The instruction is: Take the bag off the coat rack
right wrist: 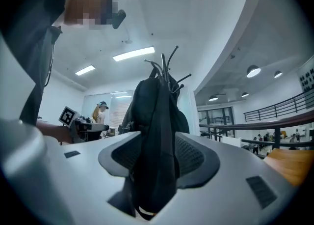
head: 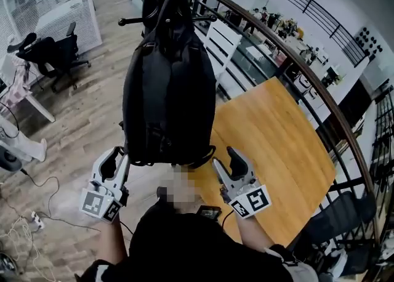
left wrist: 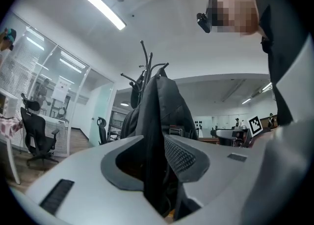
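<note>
Both sets of jaws stand apart: our left gripper (head: pixel 114 157) and right gripper (head: pixel 233 156) each straddle a lower corner of the black bag (head: pixel 169 90), not yet squeezing it, we judge. We're at the grasping step. Next we must clamp and lift the bag clear of the coat rack (head: pixel 132 21), where it hangs. Beyond lie a wood floor (head: pixel 92 108), an orange table (head: pixel 271 145) and a curved railing (head: pixel 308 71).

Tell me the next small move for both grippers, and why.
Probably close both jaws. The black backpack hangs on the coat rack, and the left gripper and right gripper each have its lower fabric between open jaws, not yet pinched.
</note>
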Tool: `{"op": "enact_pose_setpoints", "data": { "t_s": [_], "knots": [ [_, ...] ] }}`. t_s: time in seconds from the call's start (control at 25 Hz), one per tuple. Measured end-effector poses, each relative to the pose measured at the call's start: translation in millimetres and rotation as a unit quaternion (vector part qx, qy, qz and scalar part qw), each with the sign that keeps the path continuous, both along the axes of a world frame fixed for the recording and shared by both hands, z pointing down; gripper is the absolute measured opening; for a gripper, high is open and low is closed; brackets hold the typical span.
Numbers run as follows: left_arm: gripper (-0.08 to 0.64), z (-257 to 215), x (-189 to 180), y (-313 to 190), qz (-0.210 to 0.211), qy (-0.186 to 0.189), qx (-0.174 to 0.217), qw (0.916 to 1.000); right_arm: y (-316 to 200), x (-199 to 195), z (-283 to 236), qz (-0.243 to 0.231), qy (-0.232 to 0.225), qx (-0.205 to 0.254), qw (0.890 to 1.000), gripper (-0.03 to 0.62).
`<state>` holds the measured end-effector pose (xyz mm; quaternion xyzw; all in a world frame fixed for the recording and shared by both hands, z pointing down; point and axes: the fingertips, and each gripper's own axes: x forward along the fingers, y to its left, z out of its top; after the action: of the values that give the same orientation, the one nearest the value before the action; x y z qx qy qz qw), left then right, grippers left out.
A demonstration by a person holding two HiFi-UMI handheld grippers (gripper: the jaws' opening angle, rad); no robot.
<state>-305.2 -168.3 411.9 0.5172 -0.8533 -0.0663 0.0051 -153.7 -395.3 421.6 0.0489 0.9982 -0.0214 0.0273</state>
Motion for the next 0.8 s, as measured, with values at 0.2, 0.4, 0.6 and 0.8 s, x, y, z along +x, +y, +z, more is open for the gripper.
{"op": "enact_pose_setpoints", "data": {
  "t_s": [0.2, 0.4, 0.6, 0.8],
  "knots": [
    [0.172, -7.7, -25.8, -19.0, 0.013, -0.009, -0.014, 0.9998, 2.1, -48.2, -7.4, -0.022, 0.001, -0.006, 1.0, 0.247],
    [0.242, 0.4, -39.4, -37.0, 0.038, 0.002, -0.037, 0.9986, -3.2, -81.4, -6.1, -0.029, 0.004, -0.008, 1.0, 0.247],
    [0.241, 10.6, -48.5, -49.4, 0.06, 0.024, -0.048, 0.9967, -5.1, -88.5, -3.7, -0.059, 0.0, -0.034, 0.998, 0.245],
    [0.181, 16.5, -46.0, -53.1, 0.087, 0.028, -0.043, 0.9949, 5.2, -93.0, 3.8, -0.094, 0.006, -0.049, 0.994, 0.192]
  ]
}}
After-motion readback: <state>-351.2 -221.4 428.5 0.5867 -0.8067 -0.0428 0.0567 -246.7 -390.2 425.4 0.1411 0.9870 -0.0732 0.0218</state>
